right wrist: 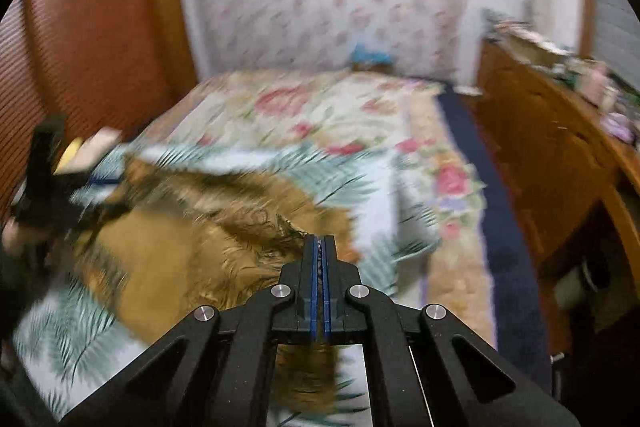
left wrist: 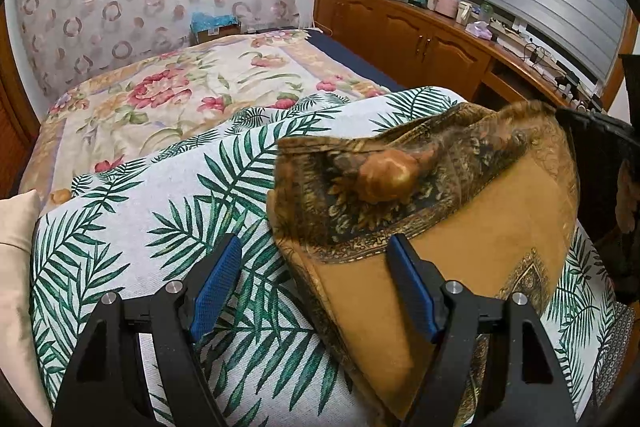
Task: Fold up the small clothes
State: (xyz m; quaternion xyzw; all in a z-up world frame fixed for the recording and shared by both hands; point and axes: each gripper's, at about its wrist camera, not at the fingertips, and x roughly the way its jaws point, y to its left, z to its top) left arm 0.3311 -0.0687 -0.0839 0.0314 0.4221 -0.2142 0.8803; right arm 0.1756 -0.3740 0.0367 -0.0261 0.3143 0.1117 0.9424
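The brown patterned garment (left wrist: 460, 211) lies on the palm-leaf cloth (left wrist: 140, 211) spread over the near end of the bed (left wrist: 168, 91), toward that cloth's right side as the left wrist view shows it, with one patterned edge drawn up into a raised, bunched ridge. That lift looks like the work of the right gripper (right wrist: 319, 247): its blue pads are pressed together with a thin line of dark fabric caught between them, so it is pinching a fold of the garment — probably to carry that edge over the plain brown panel. The right view is smeared with motion blur, so exactly which edge it holds I cannot tell. The left gripper (left wrist: 314, 247) hangs over the garment's near left corner with its jaws wide and nothing in them; one finger is above the leaf cloth, the other above the brown panel — placed, I judge, to pin or take that corner next.
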